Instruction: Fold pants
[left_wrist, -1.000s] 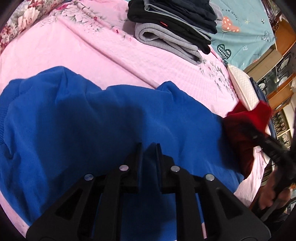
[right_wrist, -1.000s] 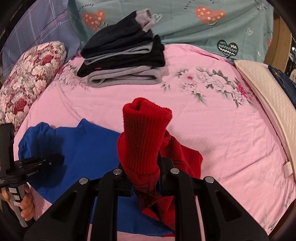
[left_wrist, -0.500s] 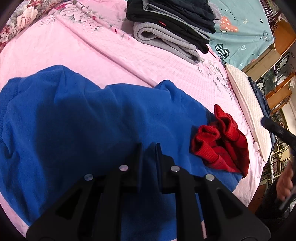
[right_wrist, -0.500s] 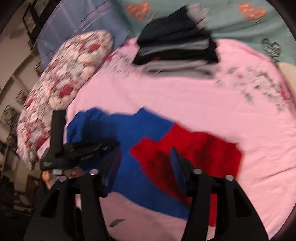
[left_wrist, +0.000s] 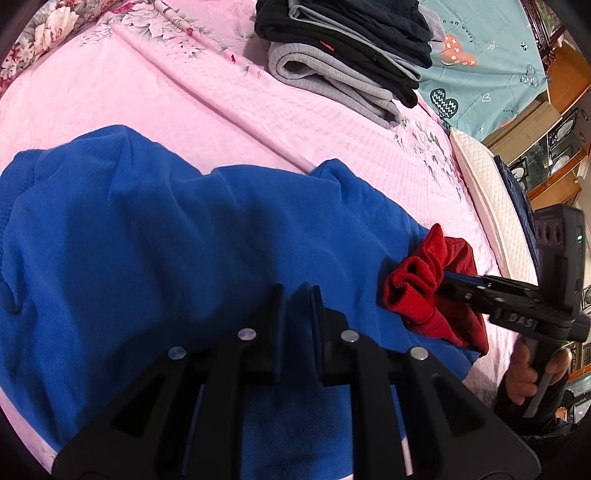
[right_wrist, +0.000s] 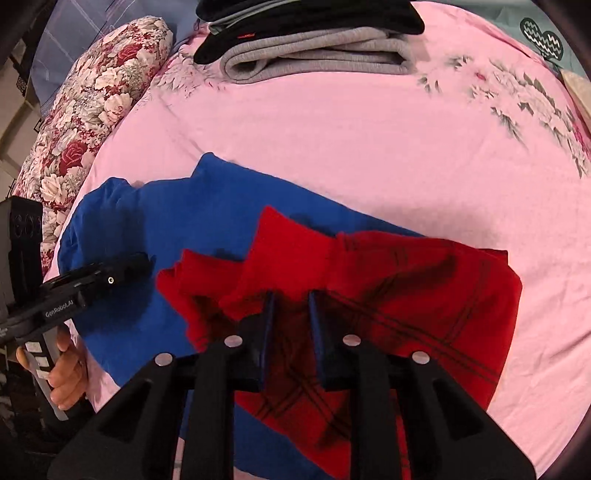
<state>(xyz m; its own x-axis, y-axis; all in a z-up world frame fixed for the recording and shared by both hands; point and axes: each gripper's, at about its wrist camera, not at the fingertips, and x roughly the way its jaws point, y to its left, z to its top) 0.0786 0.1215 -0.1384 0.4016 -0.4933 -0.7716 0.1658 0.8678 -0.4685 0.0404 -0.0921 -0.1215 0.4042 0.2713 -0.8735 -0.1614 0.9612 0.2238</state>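
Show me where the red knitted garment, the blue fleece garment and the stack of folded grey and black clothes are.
red knitted garment (right_wrist: 424, 295): right wrist view, its flat checked panel.
blue fleece garment (left_wrist: 166, 240): left wrist view, middle of its spread cloth.
stack of folded grey and black clothes (left_wrist: 332, 77): left wrist view, the grey bottom layer.

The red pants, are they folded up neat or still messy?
Still messy. The red pants lie bunched and rumpled across the blue garment, cuffs crumpled.
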